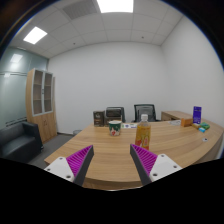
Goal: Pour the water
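Note:
My gripper (112, 160) is open, its two fingers with purple pads (78, 159) spread wide over the near end of a long wooden table (110, 150). Nothing is between the fingers. Well beyond them on the table stands a small white cup with a green band (114, 127). To its right stands a bottle of yellow-orange liquid (144, 133). Both are upright and far ahead of the fingertips.
Black office chairs (145, 112) stand behind the table. A box (185, 121) and a purple object (197, 115) sit at the table's far right end. A wooden cabinet (42, 105) and a dark sofa (18, 143) are at the left.

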Motion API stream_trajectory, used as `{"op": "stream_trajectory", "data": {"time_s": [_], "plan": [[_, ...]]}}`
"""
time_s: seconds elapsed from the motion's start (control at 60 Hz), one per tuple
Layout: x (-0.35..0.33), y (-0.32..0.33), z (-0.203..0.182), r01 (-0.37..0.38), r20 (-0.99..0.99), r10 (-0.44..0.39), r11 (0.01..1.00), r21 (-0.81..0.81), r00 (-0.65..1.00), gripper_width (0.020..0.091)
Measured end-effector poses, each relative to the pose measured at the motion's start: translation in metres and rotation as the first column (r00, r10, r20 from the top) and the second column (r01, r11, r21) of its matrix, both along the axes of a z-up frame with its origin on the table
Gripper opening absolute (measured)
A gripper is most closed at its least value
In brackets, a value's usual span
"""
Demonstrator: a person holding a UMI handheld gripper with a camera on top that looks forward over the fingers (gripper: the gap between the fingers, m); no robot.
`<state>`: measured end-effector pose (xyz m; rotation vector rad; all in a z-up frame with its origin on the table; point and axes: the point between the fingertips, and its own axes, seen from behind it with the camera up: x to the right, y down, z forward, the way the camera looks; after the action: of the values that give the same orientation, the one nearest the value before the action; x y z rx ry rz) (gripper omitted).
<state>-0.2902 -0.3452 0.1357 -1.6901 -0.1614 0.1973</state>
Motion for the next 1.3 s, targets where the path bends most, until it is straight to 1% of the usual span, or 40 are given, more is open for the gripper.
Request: {"op": "stream_trajectory", "data": {"time_s": [0.1, 0.167, 0.25, 0.417, 0.45, 0.6, 0.633, 0.65, 0.683, 0.717, 0.733, 0.8, 0.833, 0.867, 0.883, 0.983, 1.05, 1.117, 1.167, 1.217, 1.267, 1.3], "plan": [[0.02, 0.02, -0.006, 0.053, 0.022, -0.053, 0.999, -0.003, 0.998, 0.0814], [0.049, 0.065, -0.019, 0.084, 0.039, -0.083, 0.996, -0.008, 0.996, 0.0815], [0.072, 0.112, -0.03, 0.098, 0.054, -0.097, 0.995, -0.022, 0.994, 0.0816], [0.108, 0.188, -0.05, 0.149, 0.048, -0.147, 0.988, -0.048, 0.988, 0.081], [0.111, 0.2, -0.054, 0.155, 0.043, -0.152, 0.986, -0.056, 0.987, 0.0813], [0.111, 0.247, -0.062, 0.137, 0.02, -0.136, 0.987, -0.081, 0.991, 0.0812], [0.107, 0.254, -0.061, 0.123, 0.021, -0.122, 0.989, -0.077, 0.992, 0.0787], [0.105, 0.258, -0.06, 0.114, 0.024, -0.113, 0.991, -0.072, 0.993, 0.0748], [0.105, 0.263, -0.061, 0.112, 0.04, -0.109, 0.991, -0.069, 0.993, 0.0615], [0.106, 0.266, -0.059, 0.118, 0.05, -0.115, 0.991, -0.063, 0.992, 0.0607], [0.106, 0.266, -0.06, 0.124, 0.054, -0.121, 0.99, -0.062, 0.991, 0.0579], [0.103, 0.266, -0.058, 0.125, 0.069, -0.122, 0.991, -0.044, 0.99, 0.0511], [0.104, 0.268, -0.058, 0.137, 0.072, -0.135, 0.99, -0.03, 0.988, 0.0476], [0.106, 0.269, -0.058, 0.156, 0.074, -0.154, 0.988, -0.018, 0.985, 0.0466], [0.107, 0.269, -0.058, 0.163, 0.078, -0.161, 0.987, -0.013, 0.984, 0.0446], [0.103, 0.273, -0.057, 0.187, 0.1, -0.187, 0.982, 0.003, 0.977, 0.0437], [0.103, 0.277, -0.055, 0.188, 0.166, -0.187, 0.982, 0.006, 0.968, 0.0435], [0.106, 0.288, -0.044, 0.2, 0.24, -0.199, 0.98, 0.022, 0.95, 0.0436], [0.11, 0.303, -0.028, 0.212, 0.317, -0.216, 0.976, 0.047, 0.923, 0.0437], [0.12, 0.321, -0.002, 0.224, 0.421, -0.243, 0.97, 0.094, 0.874, 0.0435], [0.121, 0.34, 0.027, 0.236, 0.545, -0.284, 0.959, 0.158, 0.789, 0.0435], [0.118, 0.354, 0.044, 0.228, 0.627, -0.304, 0.953, 0.201, 0.717, 0.0436]]}}
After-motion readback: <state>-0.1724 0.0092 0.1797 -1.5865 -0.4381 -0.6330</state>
